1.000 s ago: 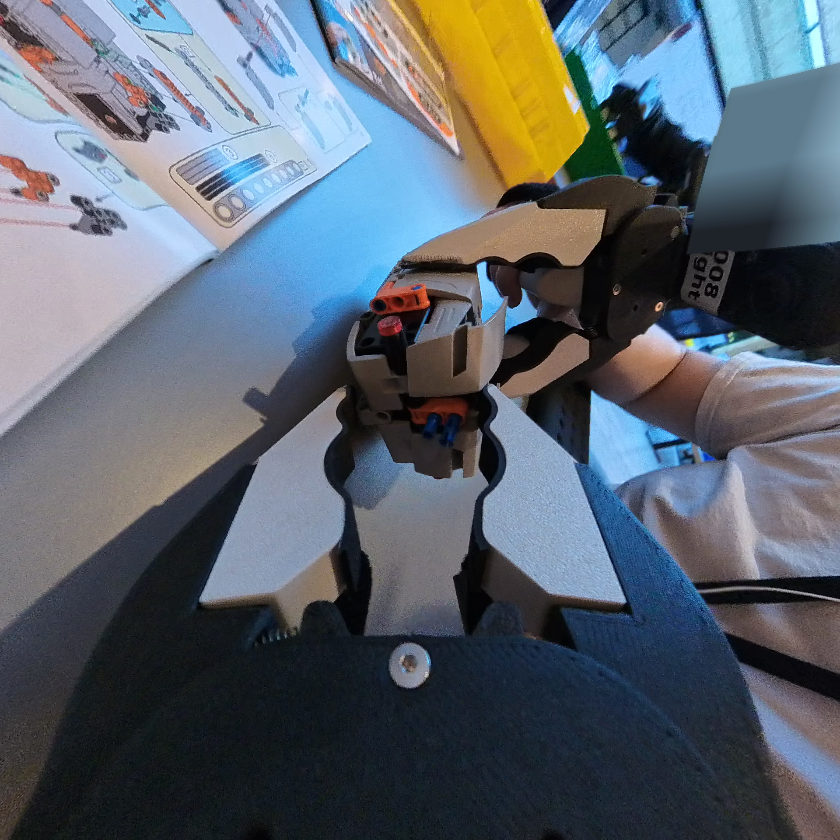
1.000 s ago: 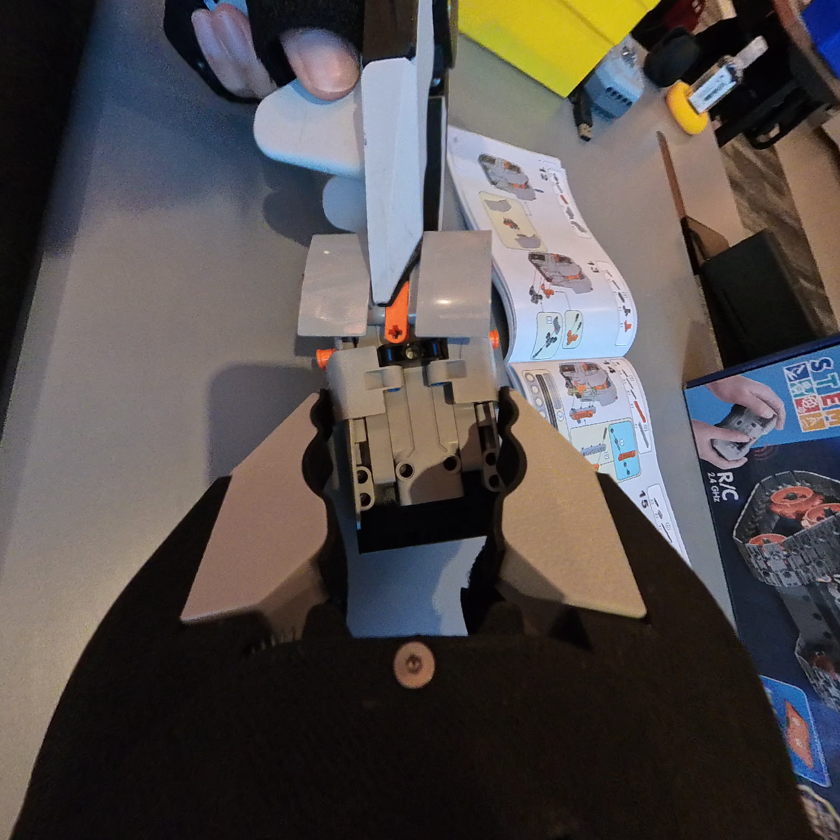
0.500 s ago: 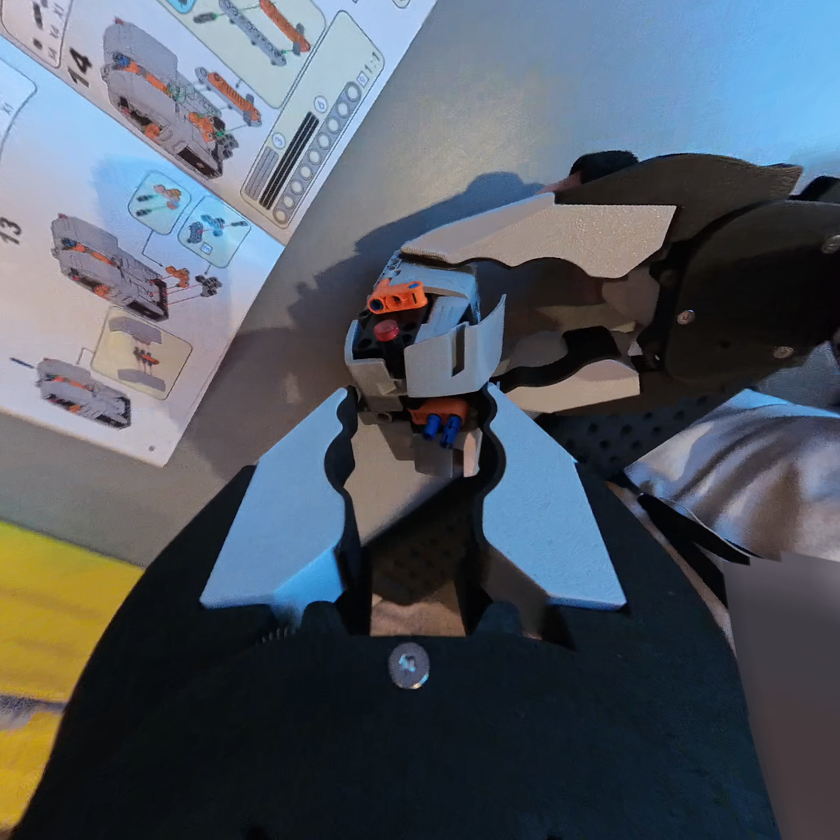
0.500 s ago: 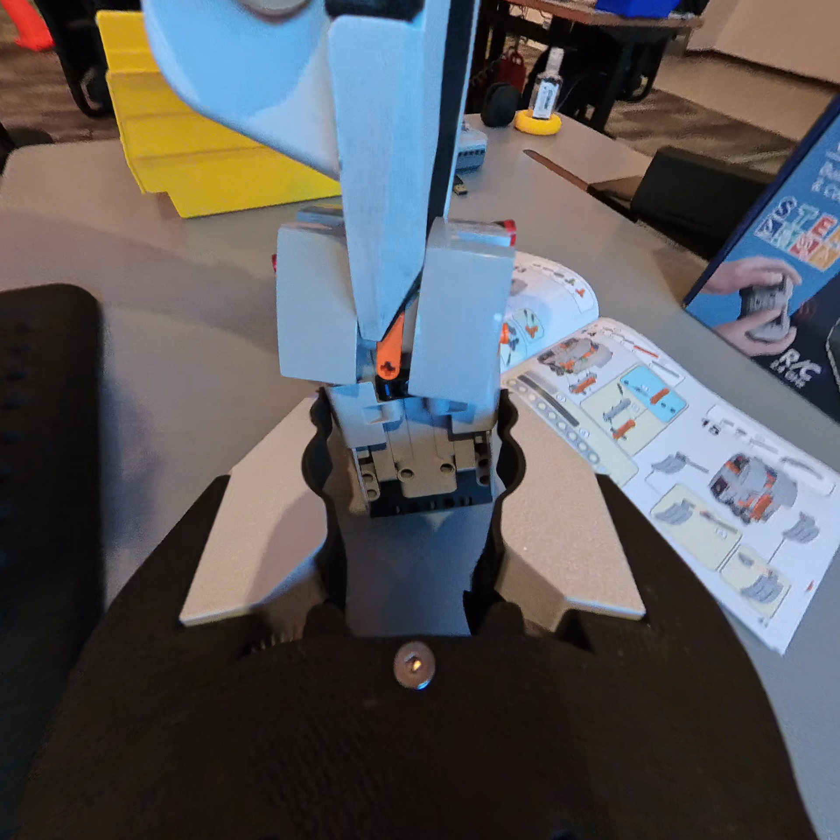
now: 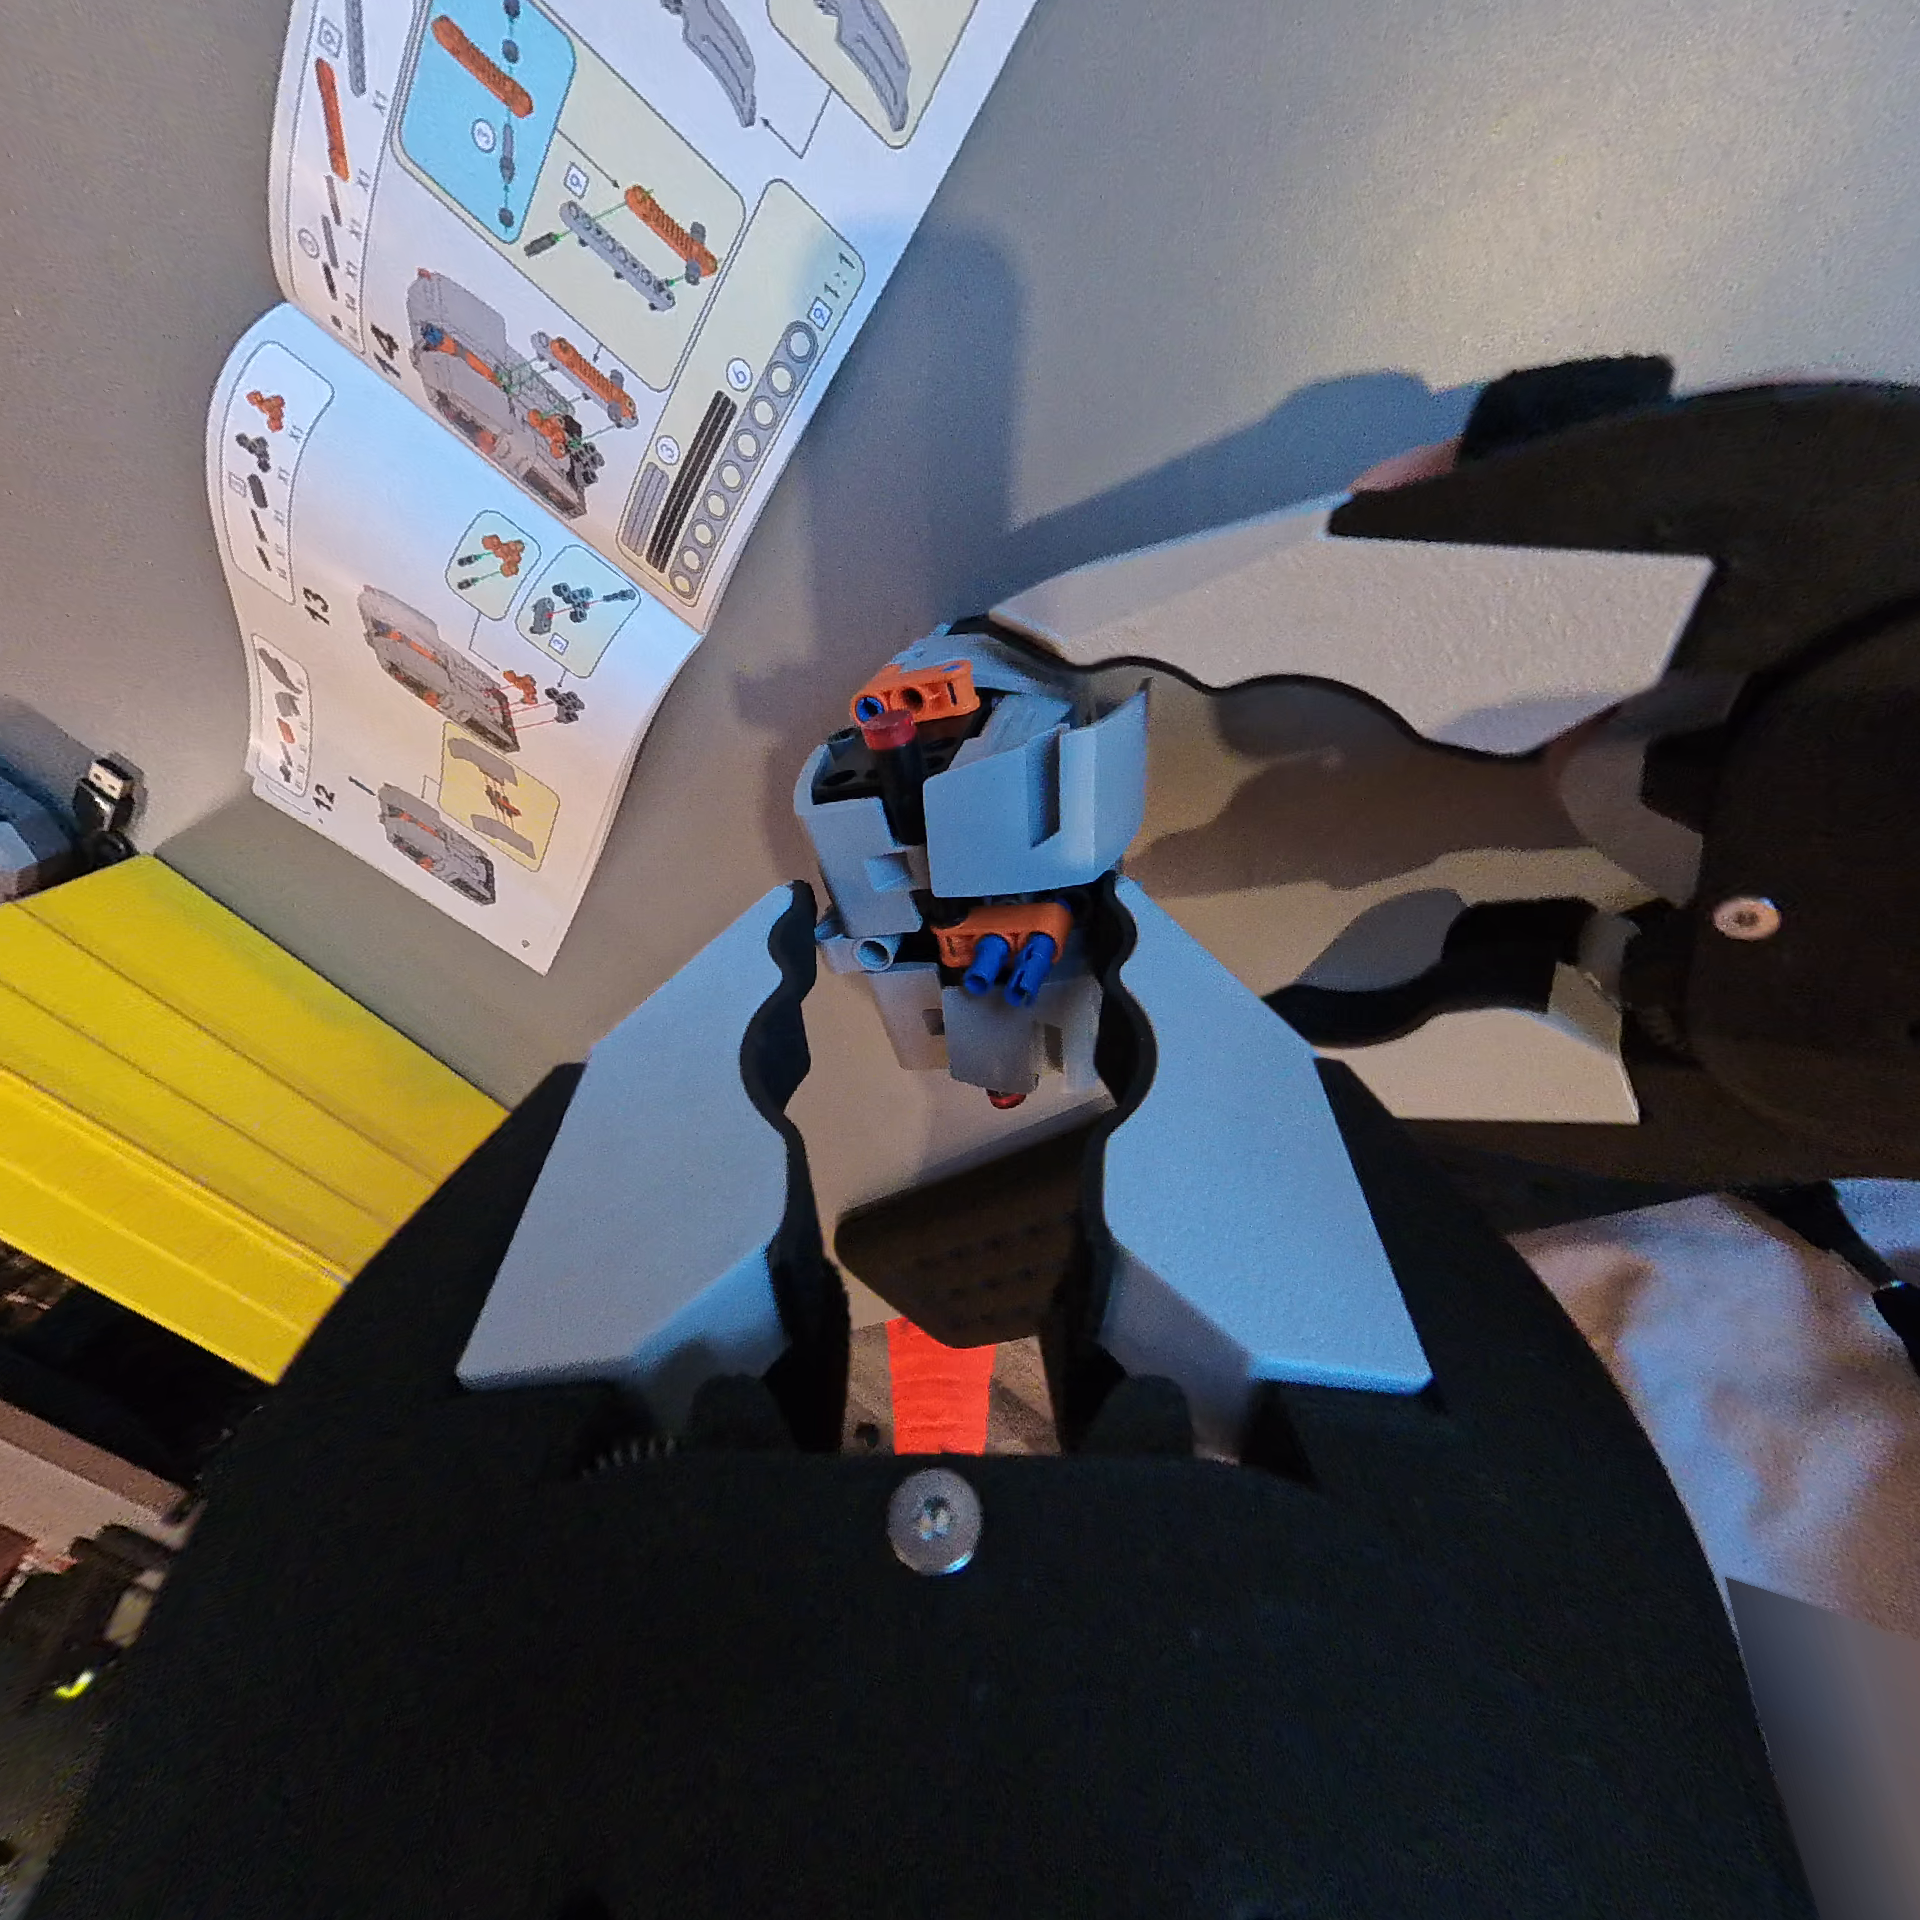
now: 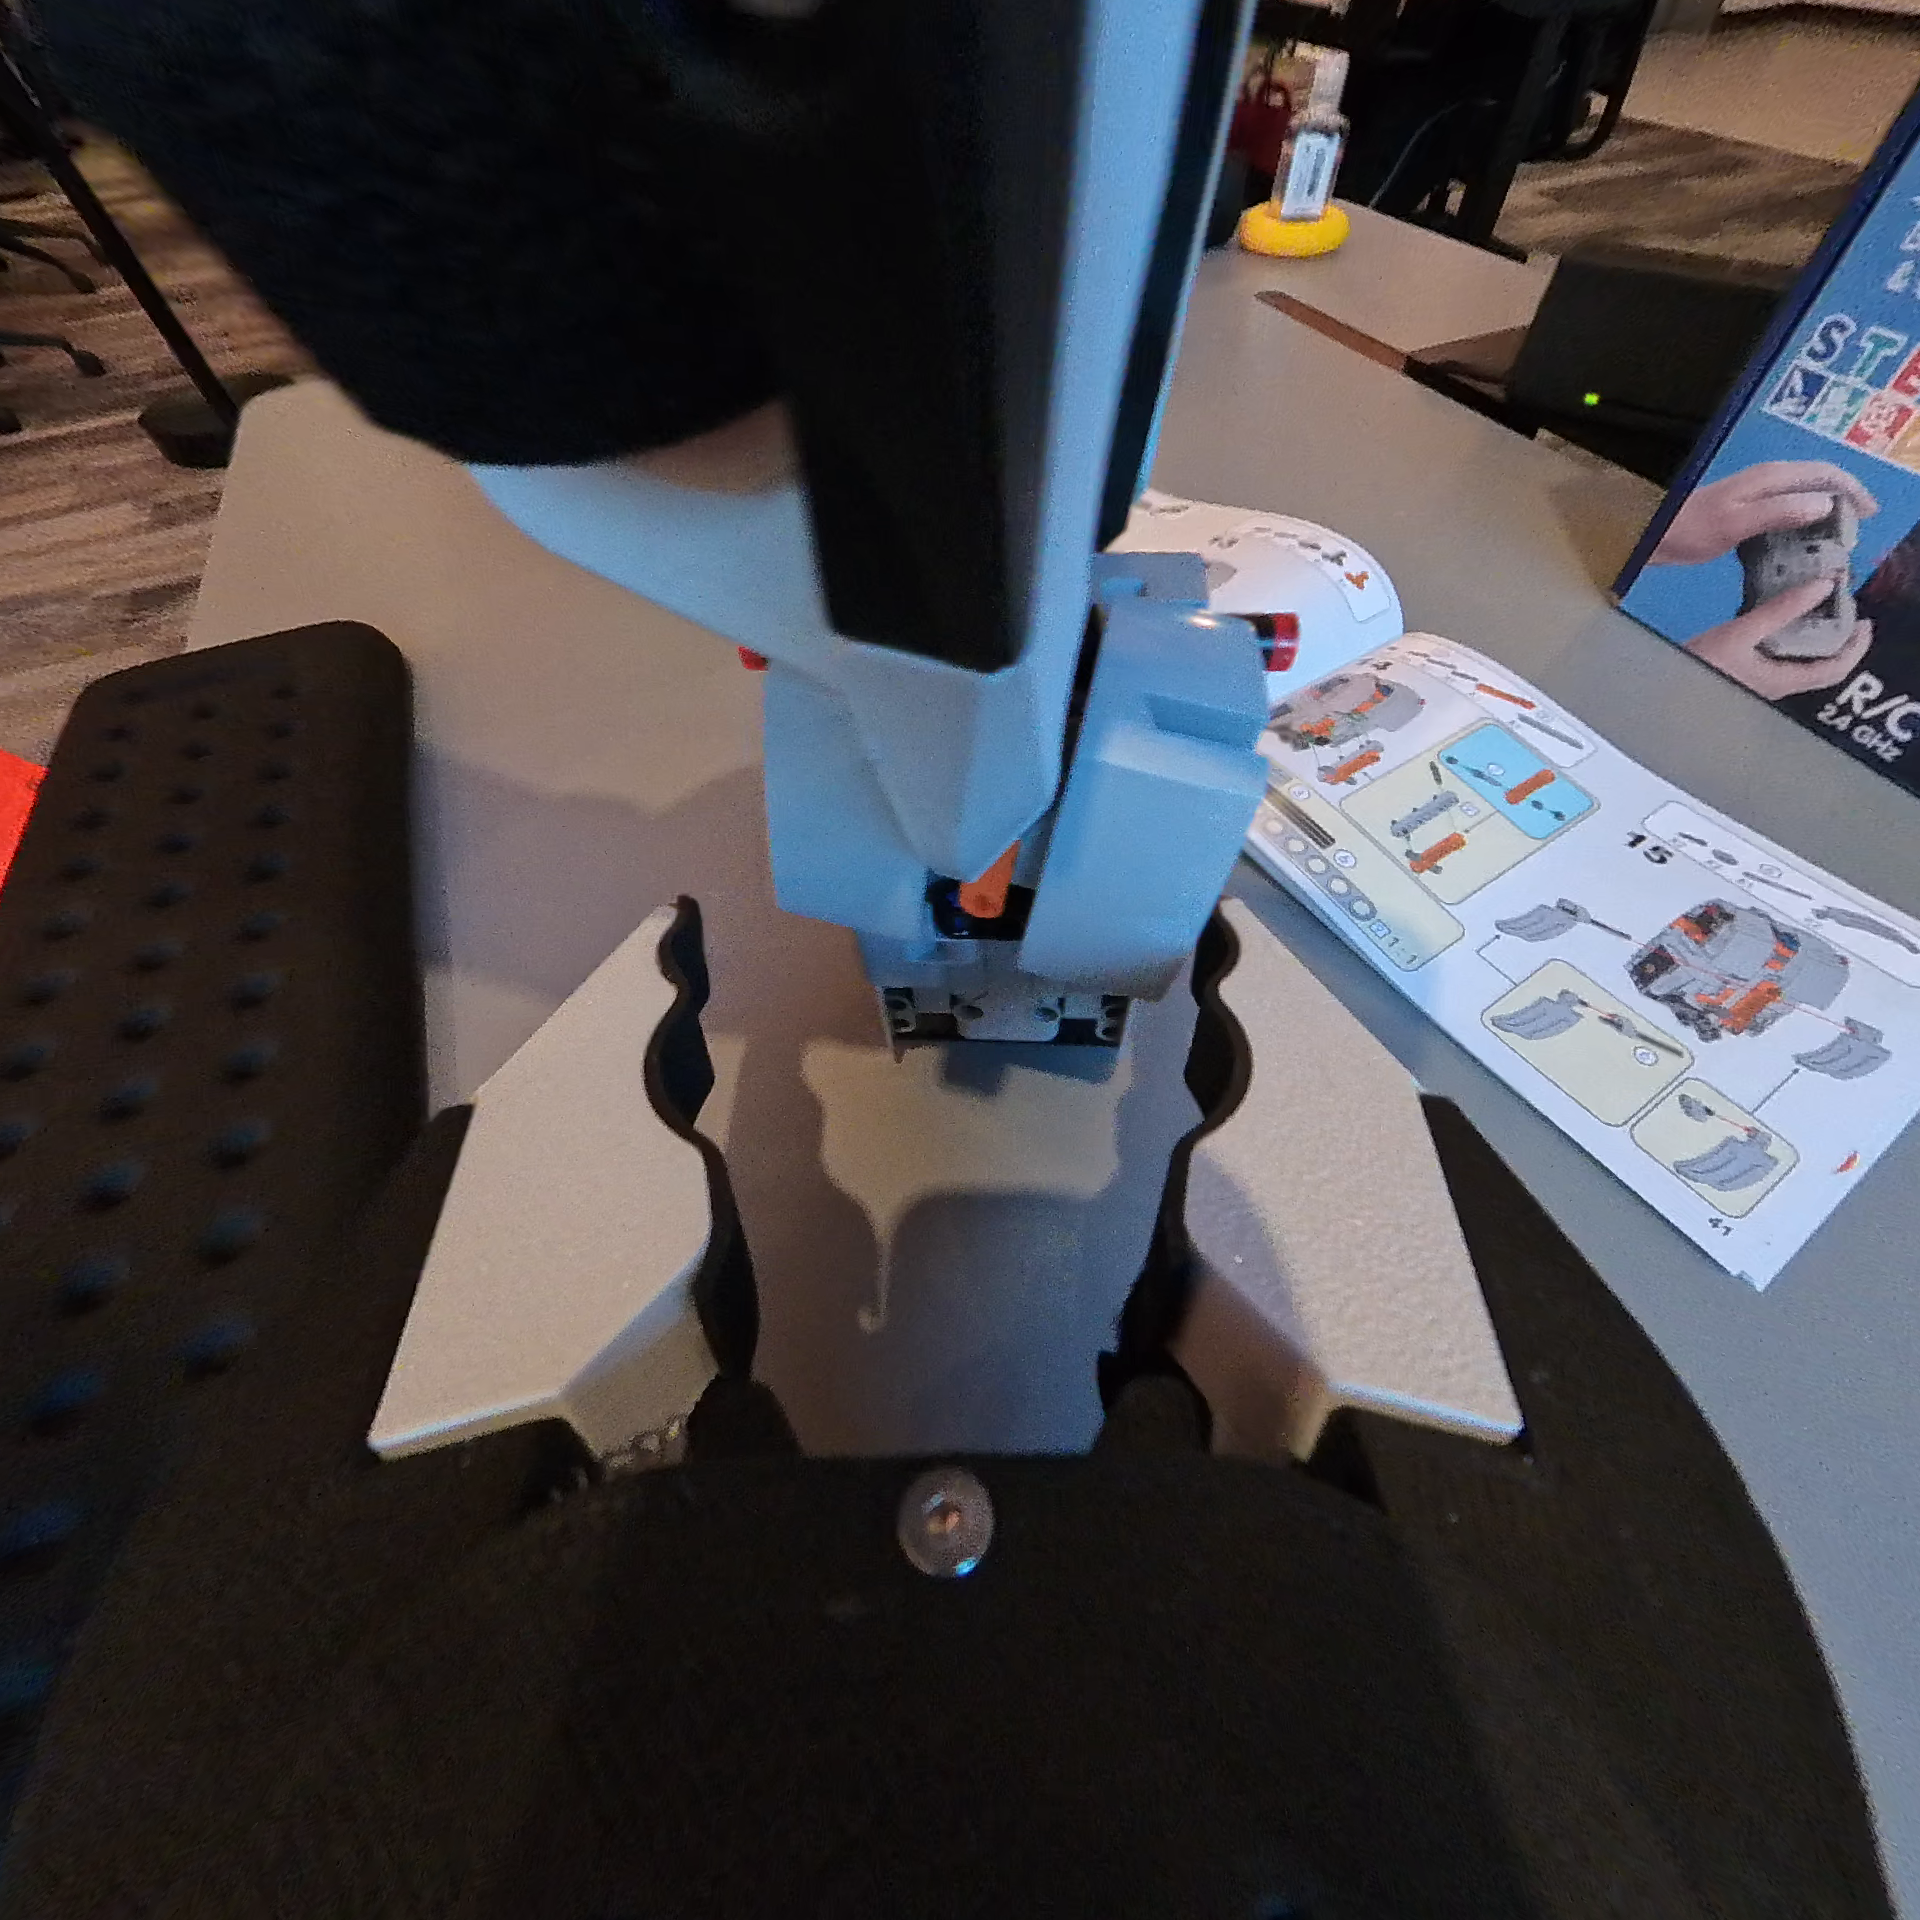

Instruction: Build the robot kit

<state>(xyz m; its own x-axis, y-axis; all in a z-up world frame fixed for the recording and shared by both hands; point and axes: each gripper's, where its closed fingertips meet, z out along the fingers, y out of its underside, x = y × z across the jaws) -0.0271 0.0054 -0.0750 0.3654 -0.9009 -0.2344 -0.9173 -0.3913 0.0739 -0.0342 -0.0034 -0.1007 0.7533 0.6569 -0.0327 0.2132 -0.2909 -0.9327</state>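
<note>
A small grey brick model [image 5: 997, 831] with orange and blue pins is held above the grey table [image 5: 1403, 208]. My left gripper [image 5: 951, 904] is shut on its lower end. In the right wrist view the left gripper's finger [image 6: 935, 748] comes down from above onto the model [image 6: 1143, 790]. My right gripper [image 6: 945, 925] is open, its fingertips on either side of the model's end with a gap on the left. In the left wrist view the right gripper's fingers [image 5: 1403, 623] are spread, the upper tip near the model's top.
An open instruction booklet [image 5: 468, 520] lies on the table and also shows in the right wrist view [image 6: 1558, 935]. A yellow bin [image 5: 156, 1091] is at the left. A blue box [image 6: 1818, 468] stands at the right. A black perforated pad [image 6: 187, 987] lies at the left. The tips of both grippers are at nearly the same place.
My right gripper has opened and let go of the model. The left gripper still holds the model. Both grippers have turned, so the booklet and table have shifted in both views.
</note>
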